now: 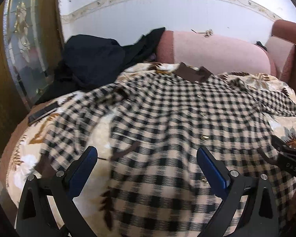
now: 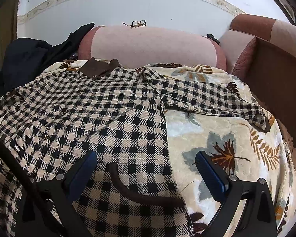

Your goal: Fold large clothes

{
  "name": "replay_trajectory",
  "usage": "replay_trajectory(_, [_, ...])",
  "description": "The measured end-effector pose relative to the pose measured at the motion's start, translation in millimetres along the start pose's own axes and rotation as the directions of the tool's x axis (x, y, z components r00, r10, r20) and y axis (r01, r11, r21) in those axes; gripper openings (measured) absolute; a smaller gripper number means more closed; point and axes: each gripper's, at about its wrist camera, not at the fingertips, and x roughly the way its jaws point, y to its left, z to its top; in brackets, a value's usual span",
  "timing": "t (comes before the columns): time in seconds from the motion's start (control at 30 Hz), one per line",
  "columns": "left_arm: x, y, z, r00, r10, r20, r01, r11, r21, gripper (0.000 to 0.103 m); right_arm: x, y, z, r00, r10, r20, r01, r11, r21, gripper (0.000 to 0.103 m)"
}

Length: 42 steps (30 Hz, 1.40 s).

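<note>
A black-and-beige checked coat [image 1: 167, 114] with a brown collar [image 1: 193, 73] lies front up, spread on a leaf-patterned blanket [image 1: 29, 158]. My left gripper [image 1: 147, 154] is open and empty, just above the coat's lower left part. In the right wrist view the coat [image 2: 108, 114] fills the left side, its right sleeve [image 2: 217, 98] stretched out to the right. My right gripper [image 2: 146, 158] is open and empty, straddling the coat's right side edge near a brown-trimmed pocket [image 2: 140, 195]. The right gripper also shows at the left wrist view's right edge [image 1: 288, 156].
The blanket [image 2: 227, 138] covers a pink sofa; its backrest [image 2: 148, 43] carries glasses [image 2: 138, 23]. Dark clothes [image 1: 96, 61] are piled at the back left. A dark flat object [image 1: 42, 111] lies on the blanket's left edge. A brown armrest [image 2: 276, 79] stands at the right.
</note>
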Motion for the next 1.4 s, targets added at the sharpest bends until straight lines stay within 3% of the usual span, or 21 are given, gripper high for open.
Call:
replay_trajectory(0.13, [3,34,-1,0.998,0.06,-0.015,-0.061,0.996,-0.072,0.101,0,1,-1,1.0,0.001,-0.002,-0.001,1.0,-0.001,0.102])
replay_trajectory(0.27, [11,67,-2,0.995,0.066,-0.07,-0.077,0.983,-0.166,0.101,-1,5,-2,1.0,0.002,-0.001,-0.002,1.0,-0.011,0.102])
replay_trajectory(0.4, [12,96,7,0.99,0.116,-0.077,-0.129,0.973,-0.191,0.101,-3,11,-5,1.0,0.0,0.005,0.001,0.999,-0.035,0.102])
replay_trajectory(0.57, [17,153,4,0.978,0.152,-0.141,-0.191,0.927,-0.322,0.101,-4,11,-4,1.0,0.011,0.003,-0.011,0.999,-0.03,0.102])
replay_trajectory(0.73, [32,194,2,0.956,0.177,-0.233,-0.254,0.897,-0.361,0.101,-5,9,-3,1.0,0.024,0.001,-0.024,0.999,-0.029,0.102])
replay_trajectory(0.87, [60,234,-4,0.933,0.15,-0.328,-0.295,0.84,-0.455,0.101,-8,8,-2,1.0,0.031,0.005,-0.031,0.999,-0.022,0.102])
replay_trajectory(0.93, [77,243,-11,0.919,0.105,-0.379,-0.291,0.83,-0.477,0.089,-8,8,-2,0.999,0.034,0.005,-0.034,0.999,-0.017,0.102])
replay_trajectory(0.97, [85,242,-15,0.915,0.052,-0.401,-0.258,0.839,-0.479,0.071,-8,8,-2,0.999,0.035,0.005,-0.035,0.999,-0.015,0.102])
replay_trajectory(1.0, [93,239,-18,0.91,-0.007,-0.414,-0.212,0.851,-0.48,0.045,-9,8,-1,0.999,0.035,0.006,-0.035,0.999,-0.014,0.102])
replay_trajectory(1.03, [100,234,-21,0.897,-0.048,-0.439,-0.184,0.863,-0.471,0.037,-9,8,-1,0.999,0.035,0.006,-0.035,0.999,-0.015,0.102])
replay_trajectory(1.1, [97,230,-17,0.901,0.014,-0.434,-0.223,0.873,-0.434,0.01,-9,8,-1,0.999,0.033,0.005,-0.033,0.999,-0.015,0.102])
replay_trajectory(1.2, [93,245,-4,0.901,0.016,-0.433,-0.234,0.859,-0.454,0.003,-11,4,0,1.0,0.026,0.01,-0.026,1.0,-0.006,0.102])
replay_trajectory(1.33, [86,299,34,0.885,0.207,-0.418,-0.393,0.813,-0.429,0.003,-13,-6,4,1.0,0.017,0.015,-0.018,0.999,0.028,0.102])
replay_trajectory(1.4, [86,322,52,0.881,0.247,-0.404,-0.423,0.794,-0.437,0.003,-12,-10,5,1.0,0.015,0.01,-0.015,0.999,0.047,0.102])
